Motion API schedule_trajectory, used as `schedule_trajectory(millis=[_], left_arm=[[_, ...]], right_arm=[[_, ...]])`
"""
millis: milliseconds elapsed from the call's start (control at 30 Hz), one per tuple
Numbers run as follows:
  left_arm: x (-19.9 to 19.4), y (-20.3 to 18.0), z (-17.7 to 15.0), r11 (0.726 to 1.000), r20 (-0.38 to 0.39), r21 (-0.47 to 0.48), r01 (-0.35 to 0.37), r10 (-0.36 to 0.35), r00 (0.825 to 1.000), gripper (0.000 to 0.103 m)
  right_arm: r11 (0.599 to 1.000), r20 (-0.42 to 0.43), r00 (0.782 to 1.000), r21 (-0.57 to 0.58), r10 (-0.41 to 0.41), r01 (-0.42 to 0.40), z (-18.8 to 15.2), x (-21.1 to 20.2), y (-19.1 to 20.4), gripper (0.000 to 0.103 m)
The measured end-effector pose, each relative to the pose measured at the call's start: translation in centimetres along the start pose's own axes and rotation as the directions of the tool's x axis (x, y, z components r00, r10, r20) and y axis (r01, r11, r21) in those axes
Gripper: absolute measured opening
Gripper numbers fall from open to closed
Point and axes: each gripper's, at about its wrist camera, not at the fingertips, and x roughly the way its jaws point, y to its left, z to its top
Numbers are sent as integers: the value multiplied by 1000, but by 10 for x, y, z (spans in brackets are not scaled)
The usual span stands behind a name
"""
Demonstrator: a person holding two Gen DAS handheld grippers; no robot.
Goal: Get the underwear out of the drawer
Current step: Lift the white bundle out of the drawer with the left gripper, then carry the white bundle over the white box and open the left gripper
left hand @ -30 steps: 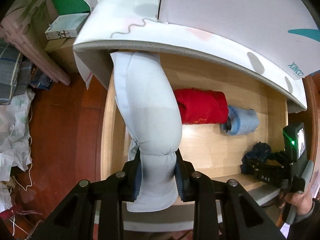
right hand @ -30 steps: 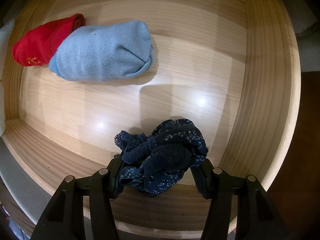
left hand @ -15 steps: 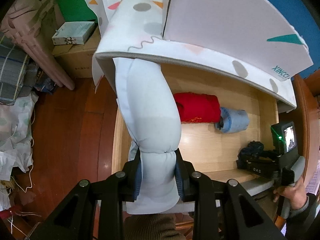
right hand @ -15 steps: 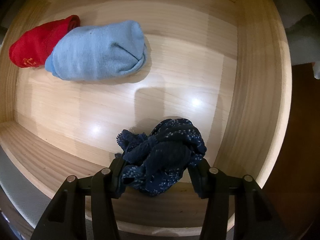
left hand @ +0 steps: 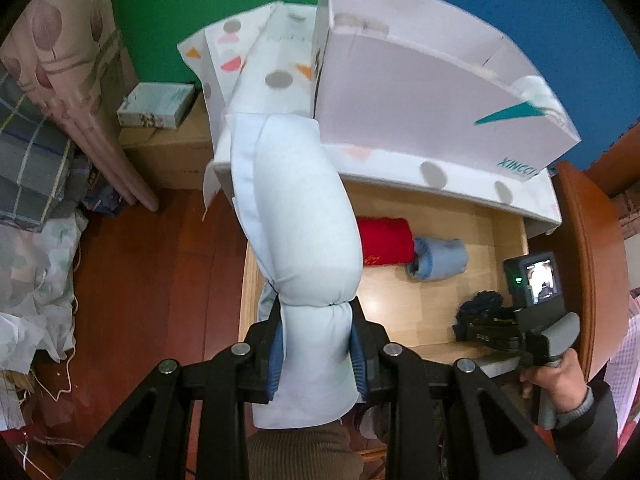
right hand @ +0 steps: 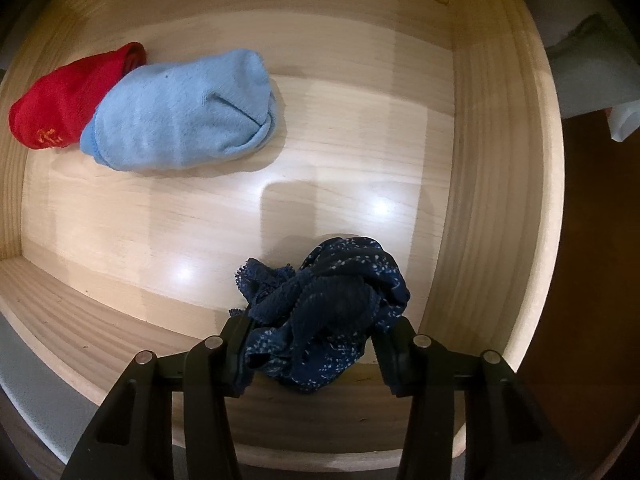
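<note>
Right tongs [right hand: 310, 354], jaws just closing, pinch navy lace underwear [right hand: 324, 316] at 5 o'clock of wooden drawer [right hand: 496, 160], near right wall. Bare floor toward 12. Left tongs [left hand: 316, 354] clamp pale blue garment [left hand: 304, 240] above drawer's left edge.

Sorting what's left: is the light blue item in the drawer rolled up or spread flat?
Rolled up: the light blue item lies as a bundle beside the red one.

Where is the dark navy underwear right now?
Right wrist view: navy underwear sits pinched in the right tongs, near the wooden drawer's front right corner.
</note>
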Motion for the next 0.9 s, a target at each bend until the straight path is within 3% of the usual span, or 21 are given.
schedule_trajectory(millis=[267, 533, 767, 900], left_arm=[[-62, -11, 13, 999, 108, 37, 7, -11, 994, 28], [-119, -35, 76, 998, 254, 68, 0, -17, 967, 28], [-110, -67, 148, 992, 294, 122, 13, -48, 955, 28], [-76, -77, 184, 990, 260, 137, 15, -50, 964, 28]], right_arm=[[1000, 4, 1000, -1, -3, 3, -3, -2, 4, 44], [1000, 10, 1000, 5, -9, 8, -6, -4, 10, 43], [1000, 15, 1000, 9, -11, 10, -8, -8, 13, 44], [1000, 16, 1000, 17, -8, 7, -8, -8, 12, 44]])
